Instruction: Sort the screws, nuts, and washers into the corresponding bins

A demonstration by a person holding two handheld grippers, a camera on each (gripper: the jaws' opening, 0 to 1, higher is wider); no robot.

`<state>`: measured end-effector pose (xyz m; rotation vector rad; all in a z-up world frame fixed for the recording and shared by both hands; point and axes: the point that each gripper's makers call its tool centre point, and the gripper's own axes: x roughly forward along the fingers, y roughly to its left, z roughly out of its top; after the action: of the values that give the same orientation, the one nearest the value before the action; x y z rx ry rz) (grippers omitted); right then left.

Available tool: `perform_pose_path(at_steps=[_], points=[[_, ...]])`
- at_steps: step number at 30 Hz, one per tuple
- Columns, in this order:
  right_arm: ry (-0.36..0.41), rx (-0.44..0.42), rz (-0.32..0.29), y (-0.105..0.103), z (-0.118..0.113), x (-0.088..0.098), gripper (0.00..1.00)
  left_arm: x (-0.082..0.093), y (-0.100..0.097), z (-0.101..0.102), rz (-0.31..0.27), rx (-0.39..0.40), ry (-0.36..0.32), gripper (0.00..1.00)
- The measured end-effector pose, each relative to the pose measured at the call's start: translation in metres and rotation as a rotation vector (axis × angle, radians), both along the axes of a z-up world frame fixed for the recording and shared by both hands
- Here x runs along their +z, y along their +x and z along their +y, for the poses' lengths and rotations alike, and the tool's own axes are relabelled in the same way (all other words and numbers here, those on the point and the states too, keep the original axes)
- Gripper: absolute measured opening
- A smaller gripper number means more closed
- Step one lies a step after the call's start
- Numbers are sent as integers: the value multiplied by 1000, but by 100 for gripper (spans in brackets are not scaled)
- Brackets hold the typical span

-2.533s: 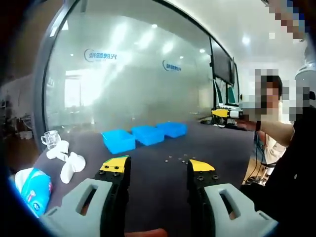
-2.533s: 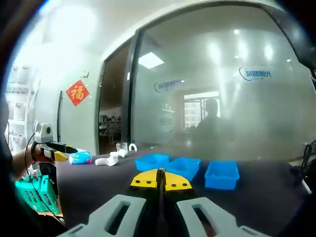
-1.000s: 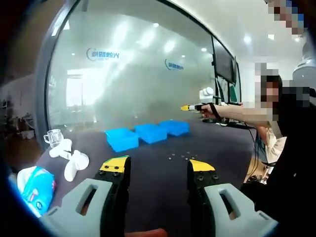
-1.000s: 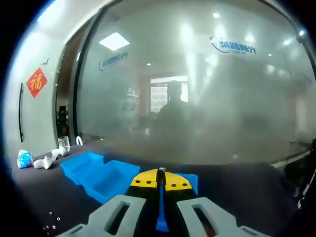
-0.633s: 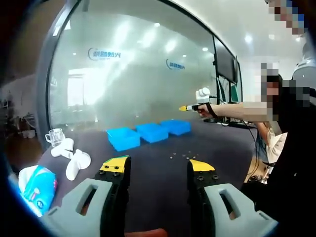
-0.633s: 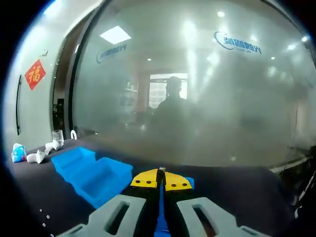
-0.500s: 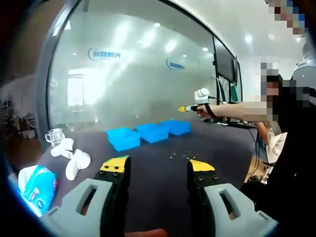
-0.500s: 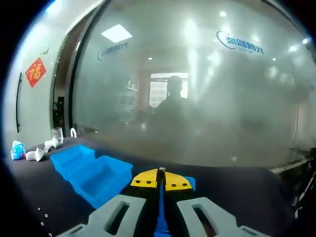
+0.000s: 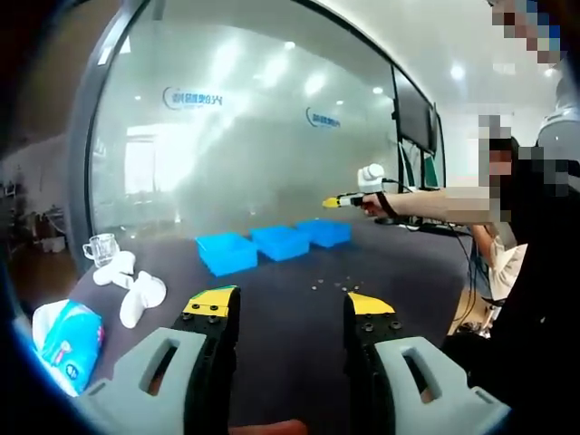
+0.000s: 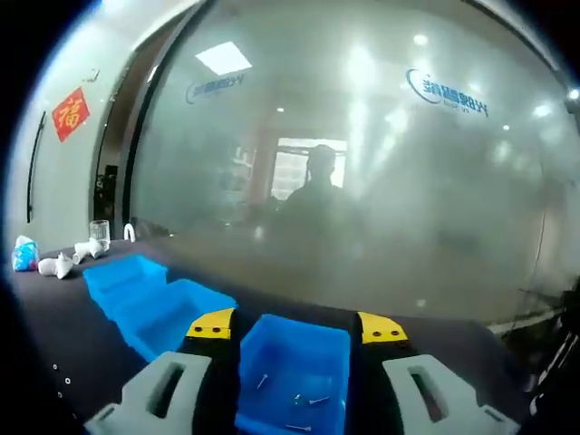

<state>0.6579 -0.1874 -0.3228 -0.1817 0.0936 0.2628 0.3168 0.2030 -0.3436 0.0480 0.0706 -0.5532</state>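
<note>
Three blue bins stand in a row on the dark table (image 9: 299, 326): a left bin (image 9: 227, 254), a middle bin (image 9: 281, 242) and a right bin (image 9: 324, 233). Small loose hardware (image 9: 331, 285) lies in front of them. My left gripper (image 9: 290, 304) hangs open and empty above the table's near part. A person's outstretched arm holds my right gripper (image 9: 333, 202) above the right bin. In the right gripper view, my right gripper (image 10: 295, 326) is open over the nearest bin (image 10: 294, 362), which holds several screws (image 10: 308, 399). The other two bins (image 10: 172, 313) lie to its left.
White moulded pieces (image 9: 136, 294), a glass cup (image 9: 98, 248) and a blue packet (image 9: 63, 335) sit at the table's left end. A frosted glass wall (image 9: 254, 136) runs behind the bins. A person (image 9: 544, 272) stands at the right. More loose hardware (image 10: 59, 372) lies low on the left.
My right gripper's jaws have gone from shut to open above the nearest bin, and the screws in it now show between them. The left gripper has stayed put.
</note>
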Motion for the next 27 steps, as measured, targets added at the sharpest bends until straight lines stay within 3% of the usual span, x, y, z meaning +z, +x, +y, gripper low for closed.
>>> perform_pose_path(at_steps=[7,12,21,27], points=[[18,21,-26,-6,0,6,49,1,1,1,-2,0,-2,45],[53,57,-39,-23,7,8,48,0,1,2,-1,0,-4,45],[73,195,-57,-96,31,-6,50,0,4,-2,0,-7,-10,45],[124,279,-80,-153,46,2,49,1,5,-6,-3,-14,-11,46]])
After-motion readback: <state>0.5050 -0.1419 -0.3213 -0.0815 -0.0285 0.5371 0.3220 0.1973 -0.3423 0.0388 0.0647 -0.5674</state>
